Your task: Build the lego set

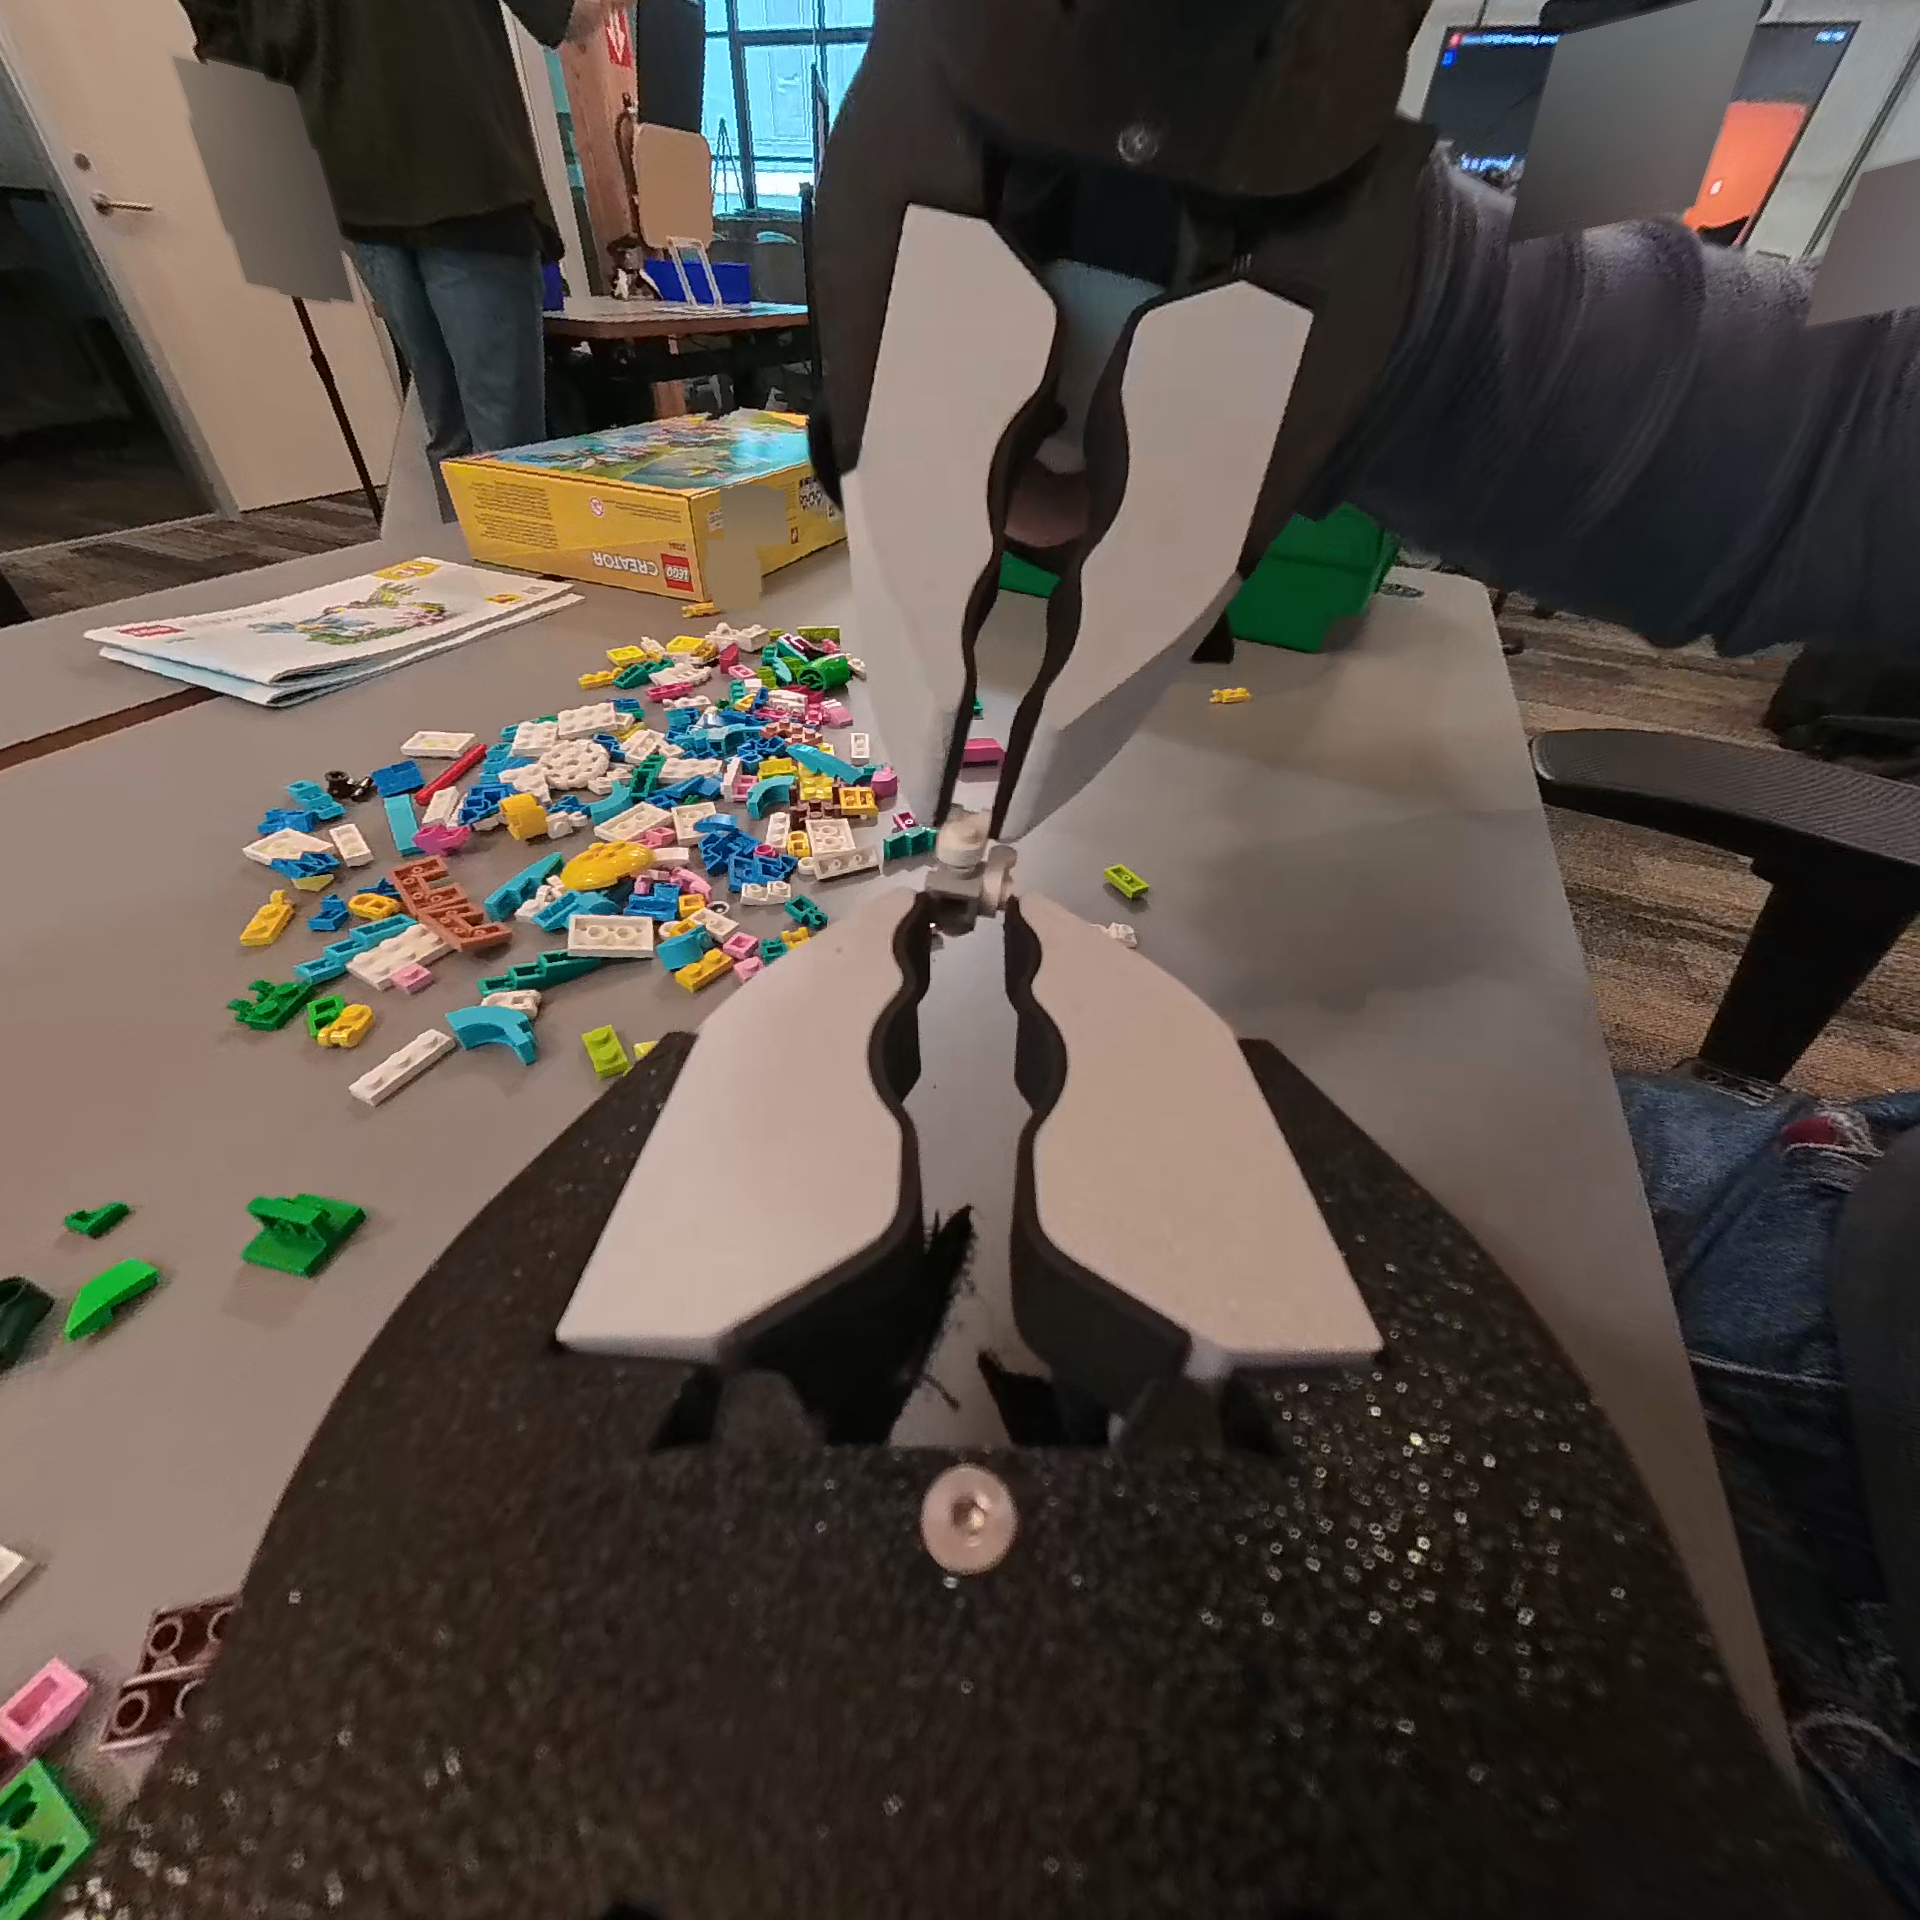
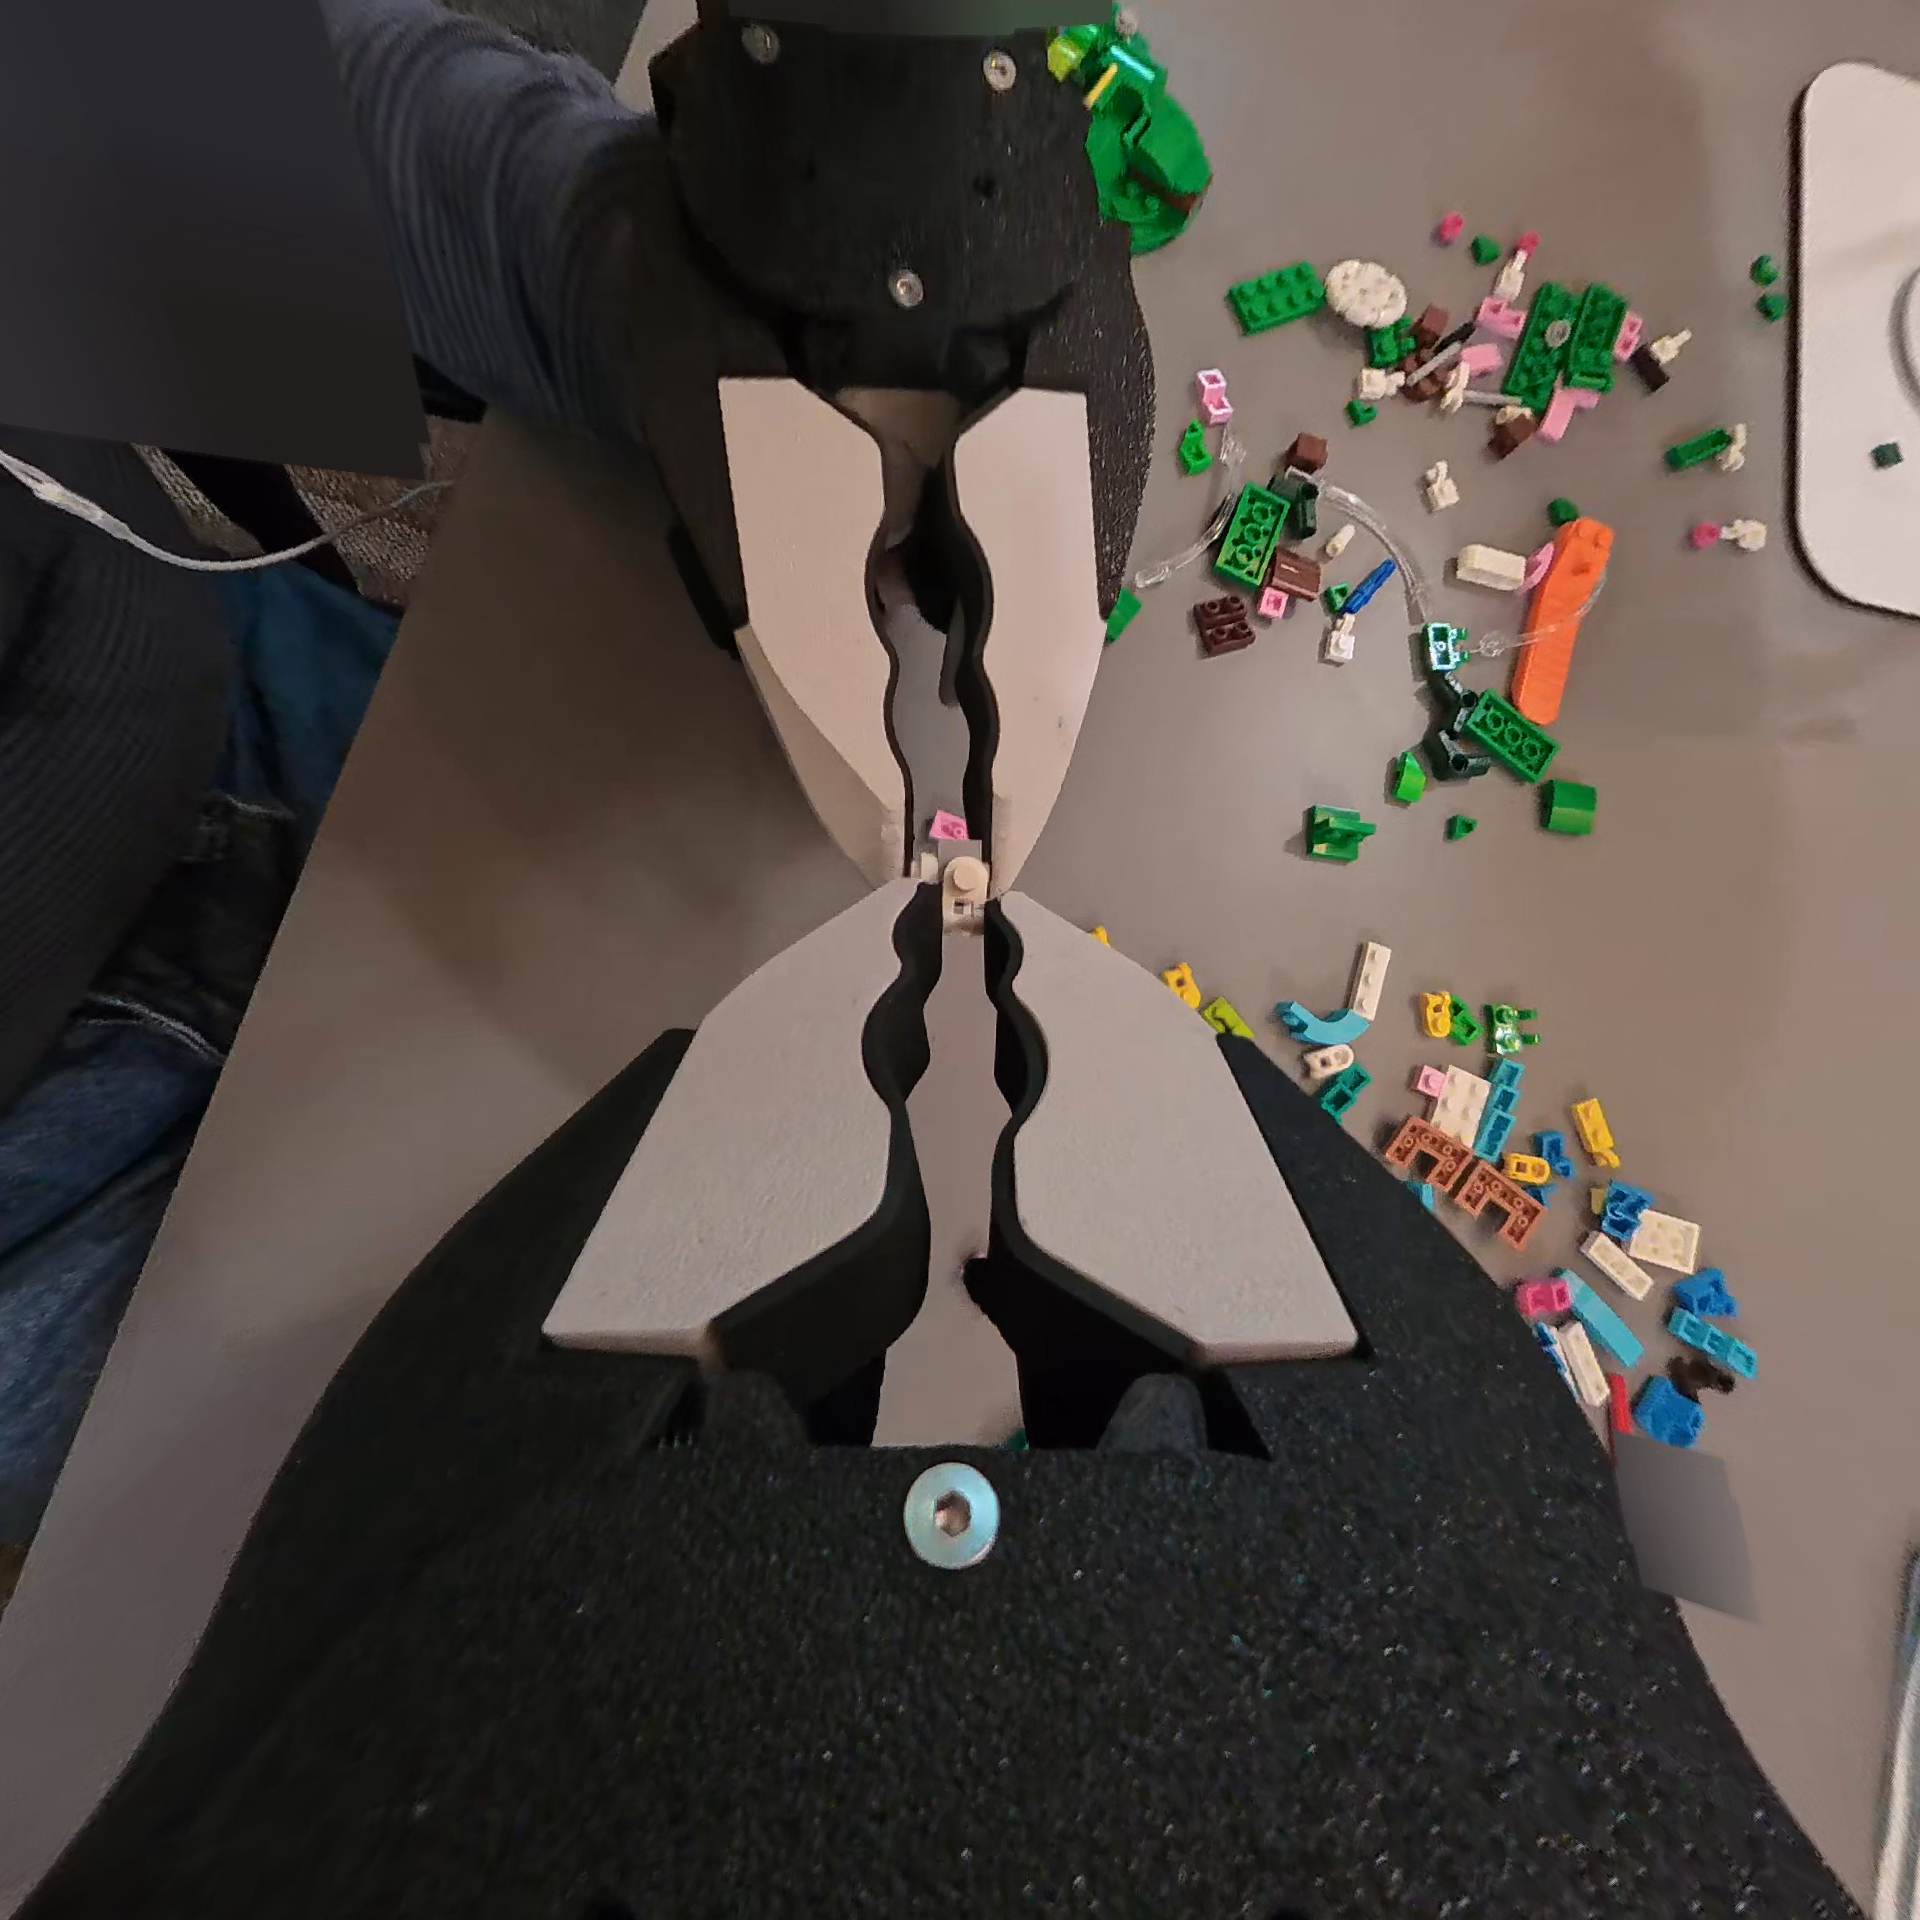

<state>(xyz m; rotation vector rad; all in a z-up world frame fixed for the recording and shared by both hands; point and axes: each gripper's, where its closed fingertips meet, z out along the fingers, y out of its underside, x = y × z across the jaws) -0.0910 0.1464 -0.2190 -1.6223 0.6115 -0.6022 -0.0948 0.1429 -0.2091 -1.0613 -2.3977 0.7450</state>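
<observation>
- Left gripper (image 1: 961, 920) entered from 6 o'clock in the left wrist view, fingers clenched on a small grey lego piece (image 1: 958, 883) at the tips, held above the grey surface (image 1: 1299, 935).
- Right gripper (image 1: 968, 821) came down from 12 o'clock in that view, tip to tip with the left; its fingers pinched a small white lego piece (image 1: 961, 836) sitting directly on top of the grey one, the two touching.
- Right wrist view showed the same meeting: right gripper (image 2: 961, 914) from 6 o'clock grasping the white piece (image 2: 964, 883), left gripper (image 2: 951, 857) opposite from 12 o'clock. I could not tell whether the two pieces were fully seated.
- Pink brick (image 2: 948, 827) lay on the surface just behind the left fingers.
- Loose multicolour brick pile (image 1: 623, 821) spread at 9–11 o'clock of the left view, near the tips.
- Green bricks (image 1: 301, 1231) lay apart at 8 o'clock, closer to the camera.
- Right view: second scatter of green, brown and pink bricks (image 2: 1455, 416) at 1–2 o'clock, with an orange brick separator (image 2: 1558, 623) among them.
- Partly built green model (image 2: 1143, 145) sat at 12–1 o'clock beside the left gripper body.
- Further back in the left view: instruction booklets (image 1: 332, 634) at 10 o'clock, yellow set box (image 1: 644, 499) at 11 o'clock.
- A person in jeans (image 1: 457, 343) stood beyond the surface.
</observation>
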